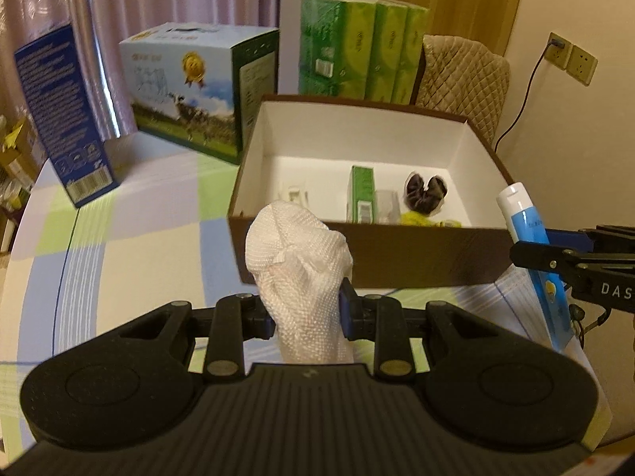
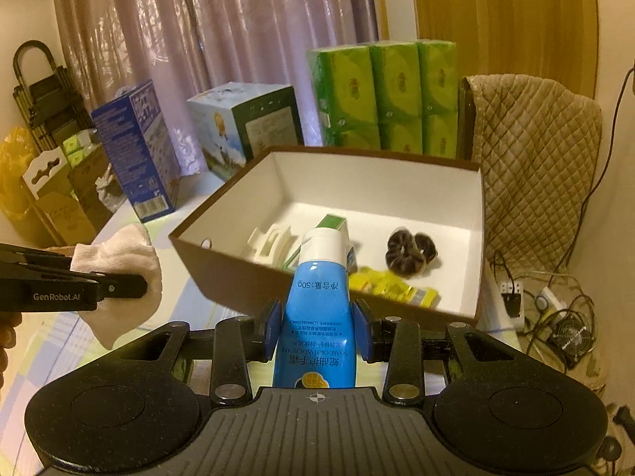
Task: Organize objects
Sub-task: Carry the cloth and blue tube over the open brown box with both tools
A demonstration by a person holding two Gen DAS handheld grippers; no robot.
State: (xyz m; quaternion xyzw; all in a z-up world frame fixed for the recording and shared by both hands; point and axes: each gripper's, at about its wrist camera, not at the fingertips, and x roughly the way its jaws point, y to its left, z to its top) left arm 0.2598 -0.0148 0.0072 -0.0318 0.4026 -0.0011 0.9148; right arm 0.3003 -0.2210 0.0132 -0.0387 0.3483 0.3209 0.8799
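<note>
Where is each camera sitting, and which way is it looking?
Left wrist view: sits on the left gripper, looking forward along its fingers over the white cloth it grips, toward the open brown box; the right gripper enters at the right edge.
Right wrist view: sits on the right gripper, looking forward past the blue tube it grips, into the box; the left gripper enters from the left.
Both share: box, cloth, tube, green tissue packs.

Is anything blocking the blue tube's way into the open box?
Only the box's near wall stands between the blue tube, clamped in the right gripper, and the inside; nothing covers the top, and bare floor shows at the right.
</note>
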